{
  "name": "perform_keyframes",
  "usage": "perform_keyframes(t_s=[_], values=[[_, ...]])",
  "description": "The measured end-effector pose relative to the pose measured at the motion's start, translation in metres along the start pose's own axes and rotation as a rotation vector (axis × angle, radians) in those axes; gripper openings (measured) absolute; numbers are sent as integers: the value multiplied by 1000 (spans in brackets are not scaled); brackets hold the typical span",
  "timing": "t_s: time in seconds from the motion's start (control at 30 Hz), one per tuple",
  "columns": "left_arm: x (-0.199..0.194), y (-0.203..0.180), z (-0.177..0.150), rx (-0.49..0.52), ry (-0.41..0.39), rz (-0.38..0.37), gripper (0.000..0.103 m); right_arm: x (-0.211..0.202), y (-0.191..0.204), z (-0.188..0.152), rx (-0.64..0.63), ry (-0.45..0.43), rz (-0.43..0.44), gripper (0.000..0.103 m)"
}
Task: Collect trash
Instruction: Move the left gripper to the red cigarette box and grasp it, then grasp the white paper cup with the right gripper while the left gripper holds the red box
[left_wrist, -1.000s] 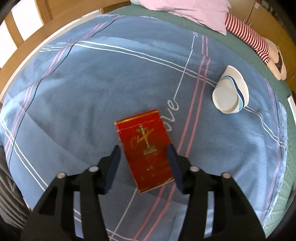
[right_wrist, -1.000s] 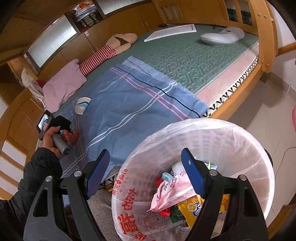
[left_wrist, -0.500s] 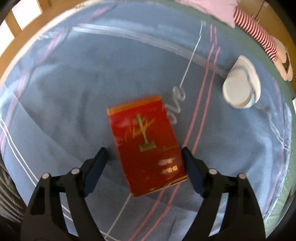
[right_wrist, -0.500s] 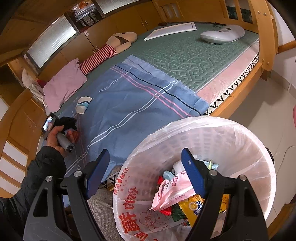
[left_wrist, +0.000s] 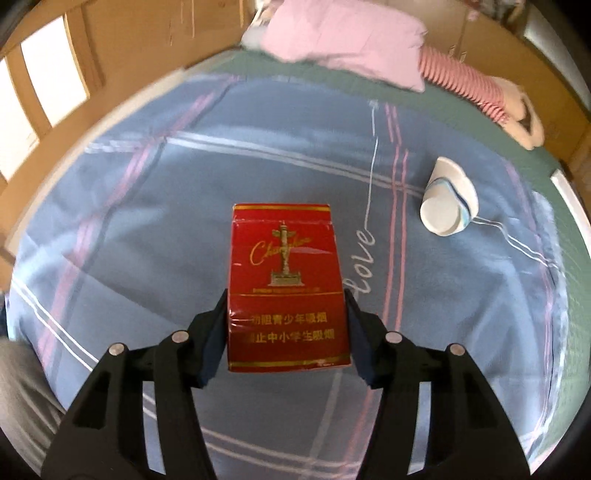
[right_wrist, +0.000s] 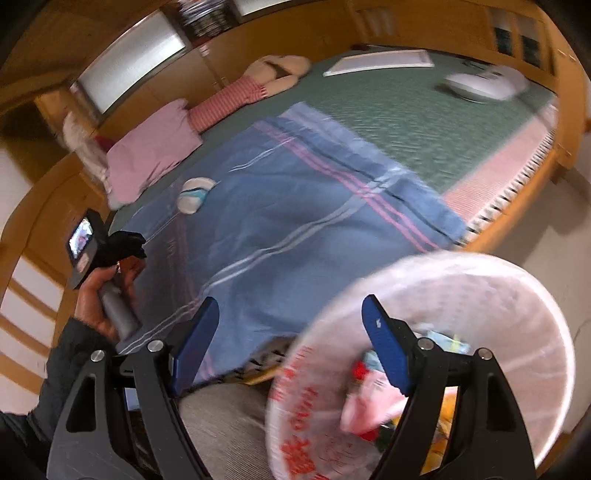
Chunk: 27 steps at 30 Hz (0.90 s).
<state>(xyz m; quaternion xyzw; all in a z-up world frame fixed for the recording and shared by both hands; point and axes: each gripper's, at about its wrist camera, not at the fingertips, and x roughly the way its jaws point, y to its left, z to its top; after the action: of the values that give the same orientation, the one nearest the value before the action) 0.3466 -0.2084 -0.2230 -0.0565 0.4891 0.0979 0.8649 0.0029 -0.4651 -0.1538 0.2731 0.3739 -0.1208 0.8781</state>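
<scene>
My left gripper (left_wrist: 286, 332) is closing on the red pack (left_wrist: 286, 286), lifted off the blanket (left_wrist: 147, 221); right gripper (right_wrist: 290, 343) wide, empty; bin (right_wrist: 498, 295) part-filled (cup (left_wrist: 448, 208) remains).

The right wrist view is smeared by motion: the trash bin (right_wrist: 443, 354) reads as a pale blurred ring, its red print unreadable and its near rim cut off at the bottom edge. The wrappers (right_wrist: 369, 402) inside are colour patches partly hidden behind the right gripper's finger (right_wrist: 388, 350). The cigarette pack (left_wrist: 286, 288) hides the blanket (left_wrist: 147, 221) beneath.
</scene>
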Motion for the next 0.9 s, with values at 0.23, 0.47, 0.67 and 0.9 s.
perform_keyframes(t_s=[0.23,0.47,0.67,0.9], values=[[-31,76,6,87,-78,-21,58,71,67,38,-40,88,163,78],[-29,160,17,125,-148,0,58,187,139,101,-33,212,159,78],[-16,216,27,116,-187,7,58,289,196,151,-48,321,87,78],[-10,250,31,92,-225,-21,58,379,235,182,-72,417,-13,78]])
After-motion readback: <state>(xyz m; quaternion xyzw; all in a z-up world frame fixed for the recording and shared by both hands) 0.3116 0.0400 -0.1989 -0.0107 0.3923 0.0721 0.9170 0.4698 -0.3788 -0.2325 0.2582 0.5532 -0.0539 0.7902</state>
